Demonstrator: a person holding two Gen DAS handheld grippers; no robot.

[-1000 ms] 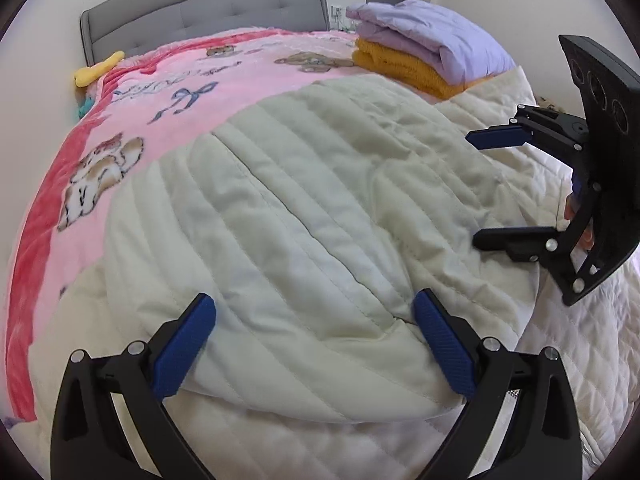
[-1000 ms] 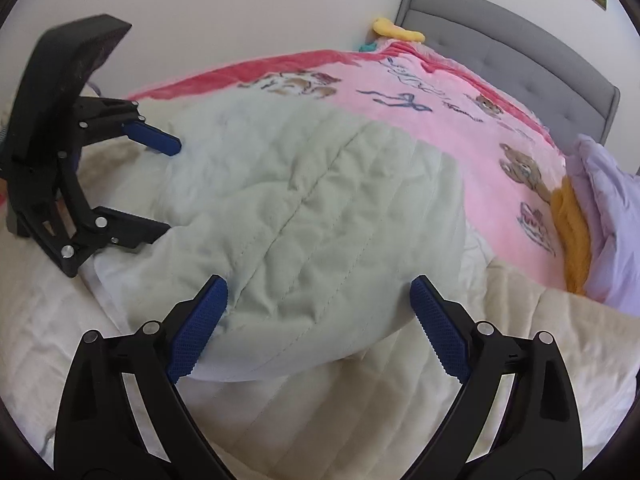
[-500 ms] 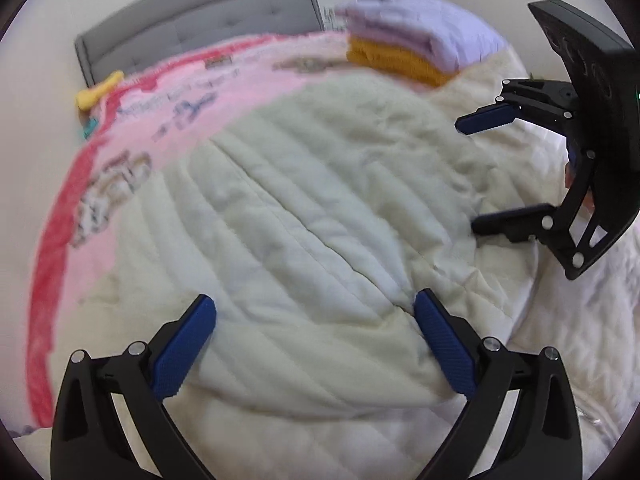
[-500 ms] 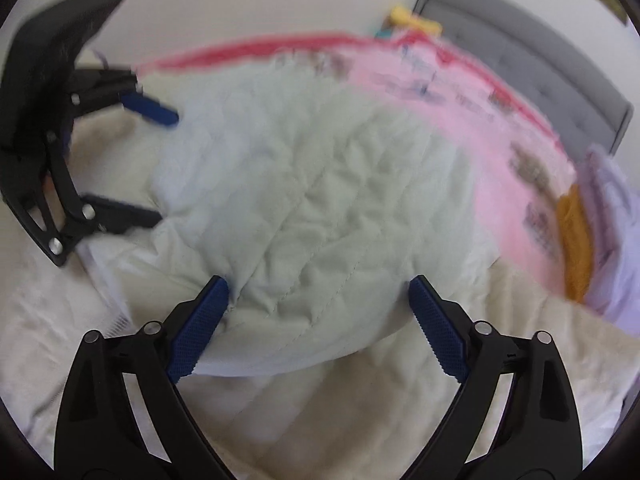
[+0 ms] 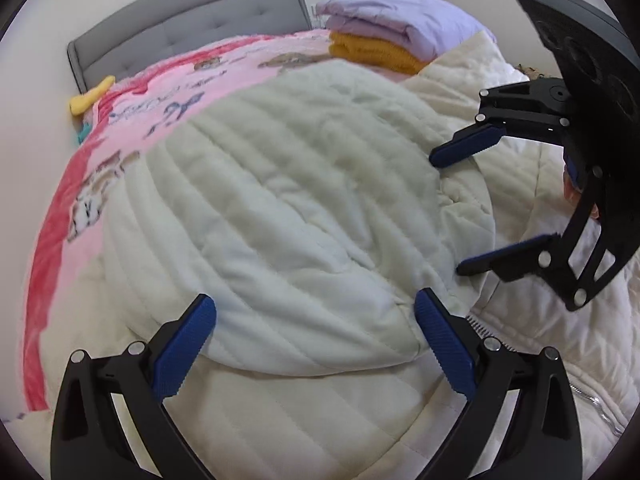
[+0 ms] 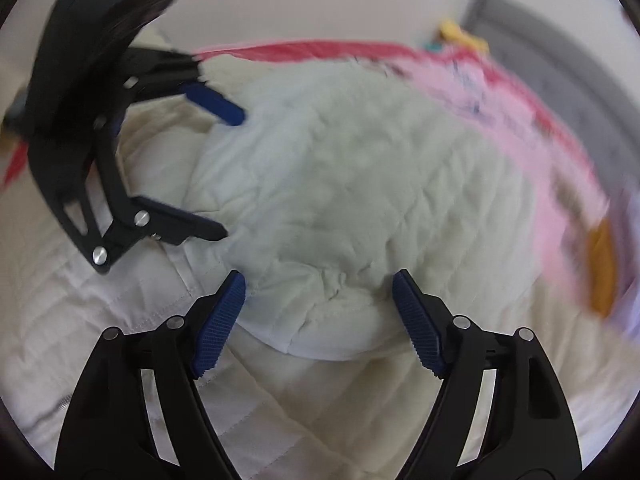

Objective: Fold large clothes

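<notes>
So the coat here is a big quilted puffy thing, pale cream, spread over the near half of the bed, with a folded-over panel lying on top of the rest of it. I'd guess it's light for its size but bulky and springy, the kind of padding that wants to puff back open after you crease it, and the shell looks a bit slick, so a shallow pinch would probably slide off. Best bet is grabbing at the hem edge or a stitched seam and taking a deep bite through both layers. Left gripper is spread wide with the near rounded edge of the folded panel sitting between its pads, nothing grasped. Right gripper is also released, jaws apart around a bunched bit of the same edge, though that view is motion-blurred so exact contact is hard to call. There's a zipper showing at the near right, which could snag. Under the coat is a pink blanket that might drag along if a pinch goes too deep. Far right there's a stack of folded purple and mustard clothes, close to the coat's far edge, so not much room to flip that way.
</notes>
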